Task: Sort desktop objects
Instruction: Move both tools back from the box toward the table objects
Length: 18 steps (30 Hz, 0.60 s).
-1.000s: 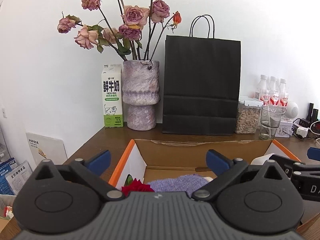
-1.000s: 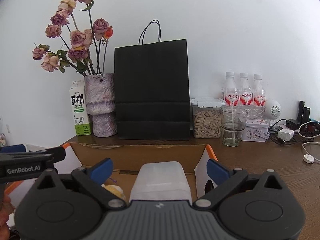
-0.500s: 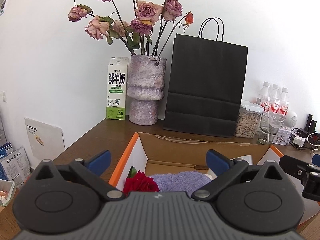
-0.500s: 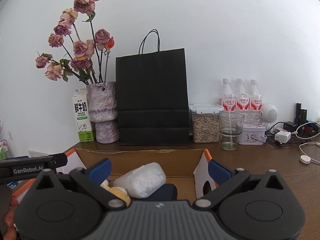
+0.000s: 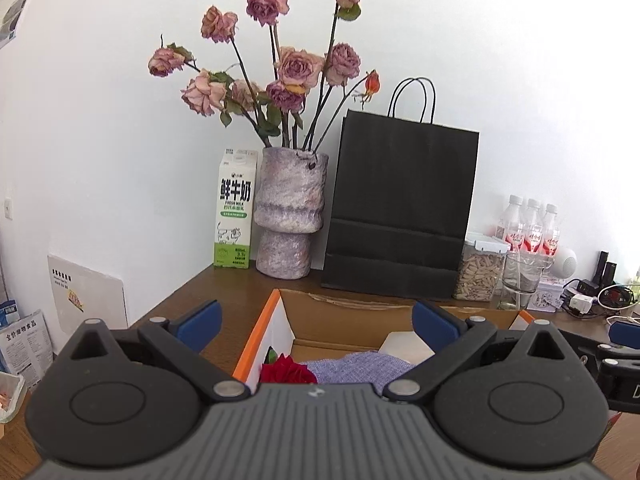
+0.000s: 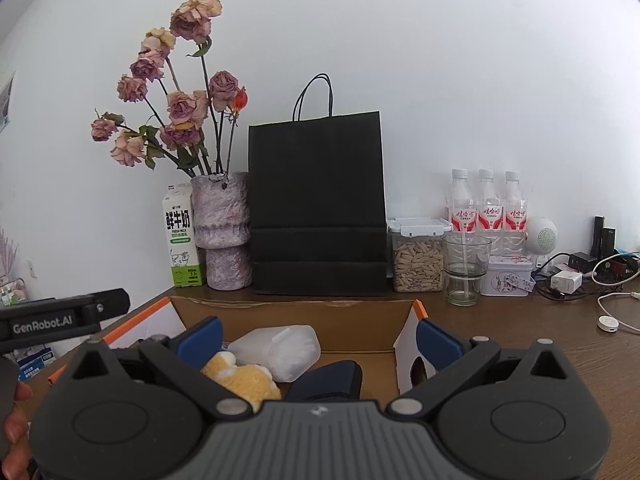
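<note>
Cardboard box (image 6: 304, 326), open-topped with orange-edged flaps, on a brown wooden desk (image 6: 520, 344); all places given relative to it. Inside: white plastic container (image 6: 280, 350) lying on its side, yellow plush toy (image 6: 242, 380), dark blue item (image 6: 328, 376), red rose (image 5: 286, 370), lilac knitted cloth (image 5: 360, 366). Right gripper (image 6: 318, 340) above the near edge, blue-padded fingers spread wide, holding nothing; container and plush lie just beyond, between the fingers. Left gripper (image 5: 316, 322) over the left near corner, fingers likewise spread, empty; rose and cloth sit just ahead. Behind: black paper bag (image 6: 316, 208), vase of dried roses (image 6: 220, 224), milk carton (image 6: 180, 236).
</note>
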Motion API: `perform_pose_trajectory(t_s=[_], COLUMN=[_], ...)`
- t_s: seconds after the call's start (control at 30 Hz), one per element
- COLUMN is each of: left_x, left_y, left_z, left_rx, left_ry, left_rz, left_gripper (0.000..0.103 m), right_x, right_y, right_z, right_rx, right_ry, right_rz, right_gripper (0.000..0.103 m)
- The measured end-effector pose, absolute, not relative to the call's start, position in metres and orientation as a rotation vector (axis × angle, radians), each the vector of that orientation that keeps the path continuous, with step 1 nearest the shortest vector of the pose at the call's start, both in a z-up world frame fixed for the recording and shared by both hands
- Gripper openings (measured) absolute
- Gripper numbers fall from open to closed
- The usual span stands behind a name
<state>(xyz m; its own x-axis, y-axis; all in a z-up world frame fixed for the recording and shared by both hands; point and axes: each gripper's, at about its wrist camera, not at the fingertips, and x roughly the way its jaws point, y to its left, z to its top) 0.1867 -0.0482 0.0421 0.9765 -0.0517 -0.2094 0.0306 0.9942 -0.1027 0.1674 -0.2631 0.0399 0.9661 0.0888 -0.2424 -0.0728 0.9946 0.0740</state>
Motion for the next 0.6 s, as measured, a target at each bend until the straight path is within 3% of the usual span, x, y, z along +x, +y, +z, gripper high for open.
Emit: perform_pose_trajectory(t_s=[0.6], left_x=[0.148], left_y=[-0.04], left_z=[0.03], left_rx=[-0.014], left_ry=[0.201], left_rz=[-0.059], left_gripper=[0.103], right_x=[0.128], right_y=[-0.259], right_z=[0.022], right_rx=[-0.017], right_ry=[0.26], right_rz=[0.08], right_gripper=[0.103])
